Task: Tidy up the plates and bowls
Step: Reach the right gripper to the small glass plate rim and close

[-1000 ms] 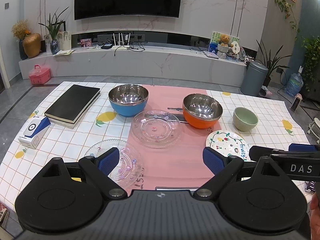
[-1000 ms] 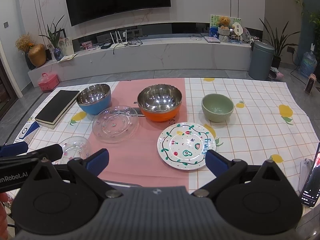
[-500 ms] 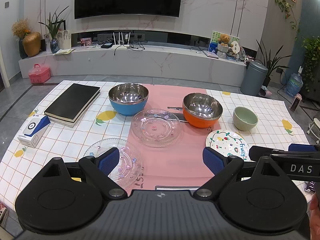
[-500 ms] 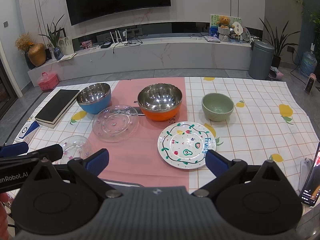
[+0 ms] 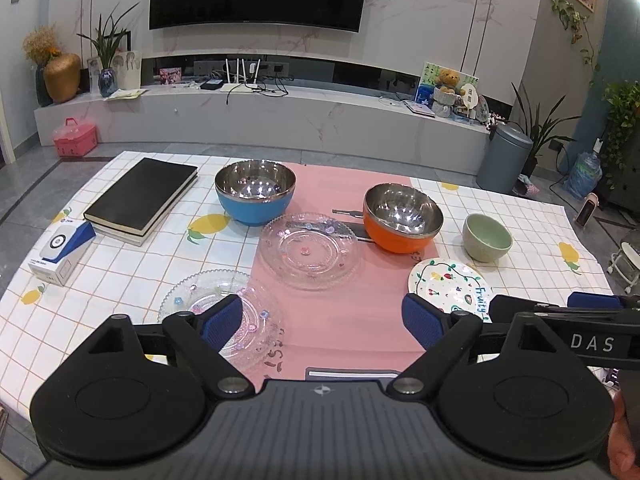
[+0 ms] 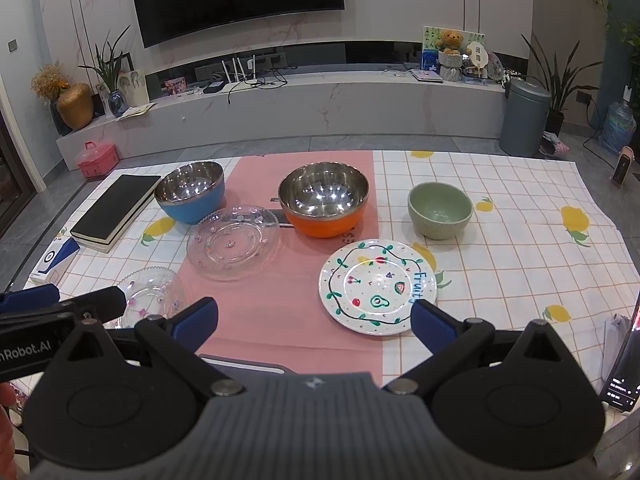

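Note:
On the table stand a blue steel bowl (image 5: 255, 192), an orange steel bowl (image 5: 402, 217) and a small green bowl (image 5: 486, 237). A large clear glass plate (image 5: 309, 250) lies between the steel bowls. A smaller clear plate (image 5: 216, 304) lies at the near left, a white painted fruit plate (image 6: 377, 286) at the near right. My left gripper (image 5: 322, 322) hovers open over the pink runner, its left finger above the small glass plate. My right gripper (image 6: 314, 322) is open too, just short of the painted plate, nothing between its fingers.
A black book (image 5: 143, 194) and a white-and-blue box (image 5: 60, 252) lie at the table's left. A phone (image 6: 622, 372) rests at the near right edge. Behind the table run a marble TV bench (image 5: 280, 120) and a grey bin (image 5: 504, 158).
The left wrist view has shifted very slightly; the plates and bowls have not moved. Both grippers stay open and empty.

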The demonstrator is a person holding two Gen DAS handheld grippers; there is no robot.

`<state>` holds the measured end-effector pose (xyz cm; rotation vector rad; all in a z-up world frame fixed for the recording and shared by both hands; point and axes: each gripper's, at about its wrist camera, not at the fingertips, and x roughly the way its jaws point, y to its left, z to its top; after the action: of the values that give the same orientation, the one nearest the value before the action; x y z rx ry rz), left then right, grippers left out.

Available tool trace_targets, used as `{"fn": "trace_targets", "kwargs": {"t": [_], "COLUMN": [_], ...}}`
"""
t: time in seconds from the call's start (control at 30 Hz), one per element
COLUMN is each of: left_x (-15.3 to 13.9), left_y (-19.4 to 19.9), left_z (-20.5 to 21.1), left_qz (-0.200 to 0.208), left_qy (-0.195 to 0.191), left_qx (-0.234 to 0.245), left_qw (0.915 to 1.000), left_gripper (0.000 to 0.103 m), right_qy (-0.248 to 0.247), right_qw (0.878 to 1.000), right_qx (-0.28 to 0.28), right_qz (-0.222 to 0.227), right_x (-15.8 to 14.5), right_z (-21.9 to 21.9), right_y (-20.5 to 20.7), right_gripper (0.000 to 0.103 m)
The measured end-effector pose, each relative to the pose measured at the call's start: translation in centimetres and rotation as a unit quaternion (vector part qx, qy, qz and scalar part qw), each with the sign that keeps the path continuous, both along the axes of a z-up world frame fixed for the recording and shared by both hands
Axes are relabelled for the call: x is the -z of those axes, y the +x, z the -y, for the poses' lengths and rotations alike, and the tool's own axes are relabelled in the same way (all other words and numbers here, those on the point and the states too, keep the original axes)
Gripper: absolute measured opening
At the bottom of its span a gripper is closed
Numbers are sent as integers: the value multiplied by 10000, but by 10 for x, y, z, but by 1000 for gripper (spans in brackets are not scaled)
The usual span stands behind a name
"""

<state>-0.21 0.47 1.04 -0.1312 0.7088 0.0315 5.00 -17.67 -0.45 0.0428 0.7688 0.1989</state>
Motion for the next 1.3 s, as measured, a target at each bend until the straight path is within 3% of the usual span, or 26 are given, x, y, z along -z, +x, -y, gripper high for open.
{"fn": "trace_targets", "kwargs": {"t": [0.33, 0.5, 0.63, 0.9, 0.97, 1.17, 1.3], "left_x": [13, 22, 33, 63, 73, 93, 103], "left_y": [12, 19, 27, 45, 49, 55, 57], "left_z": [-24, -47, -68, -114, -127, -151, -158], "left_qz": [-67, -81, -190, -474, -572, -790, -838], "left_qy": [-50, -173, -228, -226, -256, -397, -472], "left_qx": [-33, -65, -109, -480, -587, -848, -911], "left_qw": [10000, 9998, 9995, 9975, 9963, 9925, 9912], "left_gripper": [81, 75, 68, 56, 55, 55, 63], "right_qy": [198, 318, 409, 844, 821, 911, 995], "right_qw": [9990, 9963, 9917, 9826, 9817, 9791, 9777], "right_qx": [-396, -800, -1221, -1503, -1537, -1444, -1401], "right_qz": [65, 82, 62, -695, -768, -1106, -1207], "right_x": [20, 33, 51, 98, 106, 125, 132], "right_z": [-20, -43, -67, -109, -119, -137, -143], "right_y": [12, 24, 37, 75, 82, 101, 108], "right_gripper": [100, 93, 79, 42, 37, 37, 37]}}
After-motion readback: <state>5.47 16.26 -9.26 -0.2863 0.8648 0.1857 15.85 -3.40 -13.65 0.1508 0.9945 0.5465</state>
